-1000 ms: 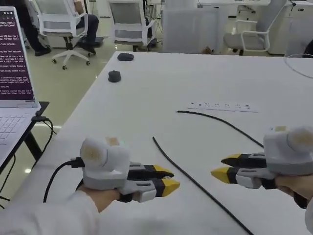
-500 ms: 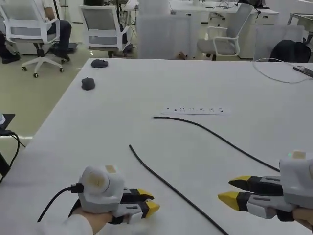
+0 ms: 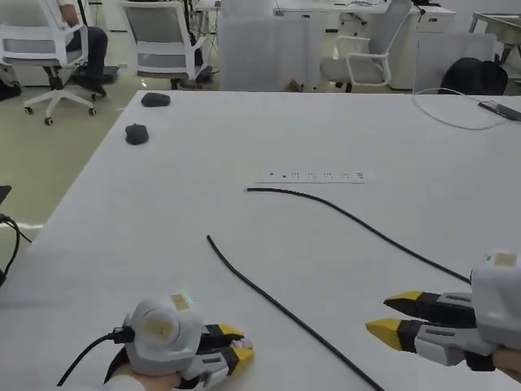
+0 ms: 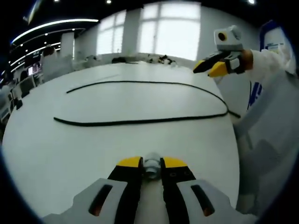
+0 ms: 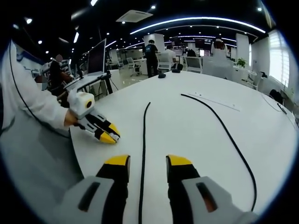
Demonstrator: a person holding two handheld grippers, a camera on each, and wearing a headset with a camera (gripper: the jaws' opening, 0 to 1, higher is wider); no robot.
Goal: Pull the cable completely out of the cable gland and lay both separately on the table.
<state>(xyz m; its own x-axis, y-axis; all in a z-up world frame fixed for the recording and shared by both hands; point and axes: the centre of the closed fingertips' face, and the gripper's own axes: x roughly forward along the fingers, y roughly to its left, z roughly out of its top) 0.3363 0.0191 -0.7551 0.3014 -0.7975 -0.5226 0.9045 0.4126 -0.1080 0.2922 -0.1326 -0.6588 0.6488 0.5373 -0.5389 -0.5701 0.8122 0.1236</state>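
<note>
— Where's the gland (image 4: pixel 151 169)?
— Your left gripper (image 3: pixel 241 352) is clamped on it, by the table's (image 3: pixel 244 130) near edge.
— And the cable (image 3: pixel 277 305)?
— Lying loose mid-table, apart from the gland; your right gripper's (image 3: pixel 389 316) jaws stand spread just beside it.

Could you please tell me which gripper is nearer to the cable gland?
Left. The left gripper clamps the cable gland; the right gripper is open, apart from it.
</note>
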